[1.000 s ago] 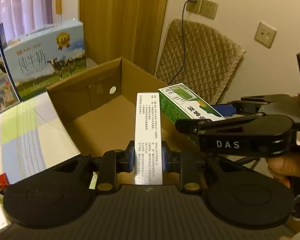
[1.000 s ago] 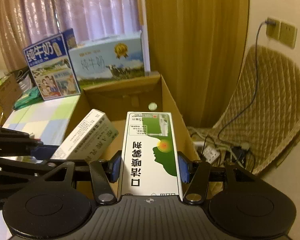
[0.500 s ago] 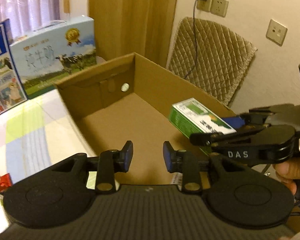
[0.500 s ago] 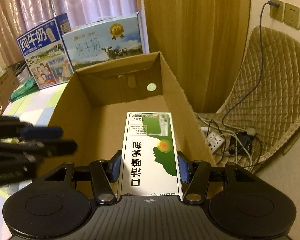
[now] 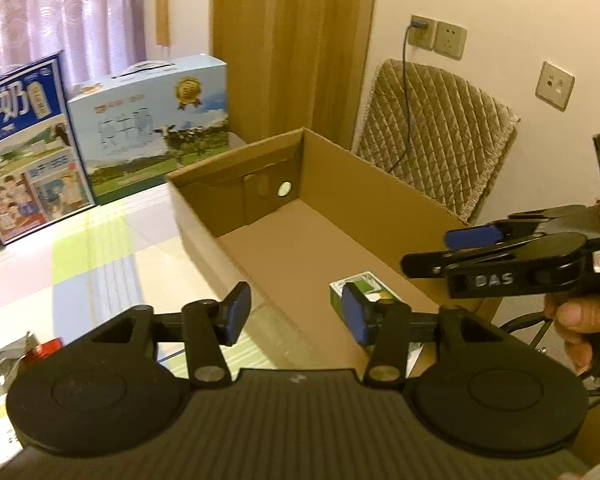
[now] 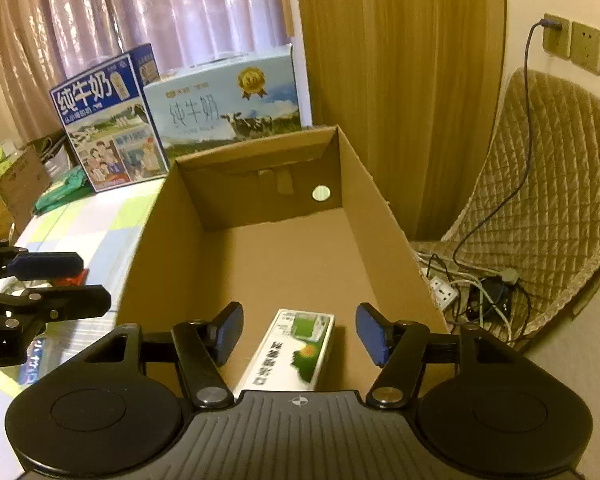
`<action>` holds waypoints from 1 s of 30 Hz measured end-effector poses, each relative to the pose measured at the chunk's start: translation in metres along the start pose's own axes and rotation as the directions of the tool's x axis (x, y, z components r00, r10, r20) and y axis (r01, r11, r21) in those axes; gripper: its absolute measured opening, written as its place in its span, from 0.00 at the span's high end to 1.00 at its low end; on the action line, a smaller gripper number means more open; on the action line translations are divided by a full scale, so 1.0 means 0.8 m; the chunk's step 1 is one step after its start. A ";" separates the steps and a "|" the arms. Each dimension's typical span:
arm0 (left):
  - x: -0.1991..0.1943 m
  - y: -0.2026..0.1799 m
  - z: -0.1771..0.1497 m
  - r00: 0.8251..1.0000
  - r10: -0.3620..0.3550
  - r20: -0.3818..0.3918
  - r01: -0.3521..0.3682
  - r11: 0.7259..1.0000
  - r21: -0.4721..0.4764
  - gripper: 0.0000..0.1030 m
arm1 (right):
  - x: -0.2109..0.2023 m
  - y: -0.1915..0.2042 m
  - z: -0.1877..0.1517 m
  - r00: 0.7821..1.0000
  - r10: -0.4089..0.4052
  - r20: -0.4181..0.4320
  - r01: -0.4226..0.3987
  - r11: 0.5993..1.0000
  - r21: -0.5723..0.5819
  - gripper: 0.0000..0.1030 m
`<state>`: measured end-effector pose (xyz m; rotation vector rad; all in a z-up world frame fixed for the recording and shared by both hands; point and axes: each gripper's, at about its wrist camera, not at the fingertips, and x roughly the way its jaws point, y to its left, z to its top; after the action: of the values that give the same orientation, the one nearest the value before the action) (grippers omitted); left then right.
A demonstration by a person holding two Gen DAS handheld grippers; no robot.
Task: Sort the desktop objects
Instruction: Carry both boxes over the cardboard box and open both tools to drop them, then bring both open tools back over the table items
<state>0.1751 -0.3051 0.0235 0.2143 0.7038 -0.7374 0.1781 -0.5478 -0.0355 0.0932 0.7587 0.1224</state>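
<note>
An open brown cardboard box stands at the table's edge. On its floor near the front wall lies a green-and-white carton, flat and free of any finger. My right gripper hovers open just above that carton; it shows in the left wrist view as the right gripper, held by a hand. My left gripper is open and holds nothing, hovering over the box's left wall. From the right wrist view the left gripper sits left of the box.
Two blue milk cases stand behind the box on a checked tablecloth. Small packets lie at the near left. A quilted chair and a power strip with cables are to the right.
One second ago both grippers were shut on cartons. The left let go of its white carton first; the right has now opened and its green carton lies in the box.
</note>
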 end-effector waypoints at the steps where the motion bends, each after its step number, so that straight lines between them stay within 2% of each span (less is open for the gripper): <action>1: -0.006 0.005 -0.002 1.000 0.004 0.004 -0.004 1.000 -0.004 0.53 | -0.006 0.005 0.000 1.000 0.005 0.006 -0.005 1.000 -0.003 0.34; 2: -0.013 0.010 -0.005 1.000 0.009 0.005 -0.009 1.000 -0.009 0.53 | -0.012 0.011 -0.001 1.000 0.013 0.013 -0.013 1.000 -0.006 0.28; 5: -0.034 0.022 -0.014 0.999 0.030 0.013 -0.030 0.999 -0.022 0.49 | -0.028 0.032 -0.001 0.999 0.030 0.029 -0.029 0.999 -0.021 0.21; 9: -0.068 0.043 -0.029 0.998 0.061 0.025 -0.060 0.997 -0.044 0.38 | -0.045 0.068 -0.001 0.997 0.056 0.045 -0.054 0.997 -0.052 0.16; 11: -0.084 0.055 -0.038 0.997 0.077 0.027 -0.076 0.996 -0.050 0.32 | -0.052 0.088 -0.002 0.997 0.062 0.048 -0.058 0.996 -0.070 0.10; 16: -0.131 0.091 -0.062 0.989 0.144 0.035 -0.141 0.987 -0.075 0.16 | -0.061 0.141 -0.006 0.994 0.092 0.055 -0.084 0.989 -0.125 0.02; 19: -0.156 0.114 -0.077 0.982 0.184 0.043 -0.179 0.979 -0.094 0.06 | -0.060 0.170 -0.010 0.993 0.111 0.042 -0.103 0.983 -0.151 0.02; 22: -0.177 0.136 -0.093 0.971 0.234 0.044 -0.228 0.968 -0.105 0.01 | -0.056 0.196 -0.013 0.992 0.121 0.030 -0.113 0.976 -0.184 0.02; 25: -0.193 0.156 -0.110 0.961 0.276 0.032 -0.271 0.956 -0.113 0.01 | -0.053 0.217 -0.018 0.990 0.140 0.022 -0.133 0.971 -0.200 0.02; 30: -0.210 0.187 -0.152 0.923 0.384 -0.012 -0.383 0.918 -0.099 0.01 | -0.038 0.242 -0.029 0.984 0.177 0.002 -0.173 0.966 -0.192 0.02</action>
<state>0.1265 -0.0545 0.0330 0.2499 0.6635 -0.3258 0.1249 -0.3603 -0.0070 -0.0215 0.7159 0.3612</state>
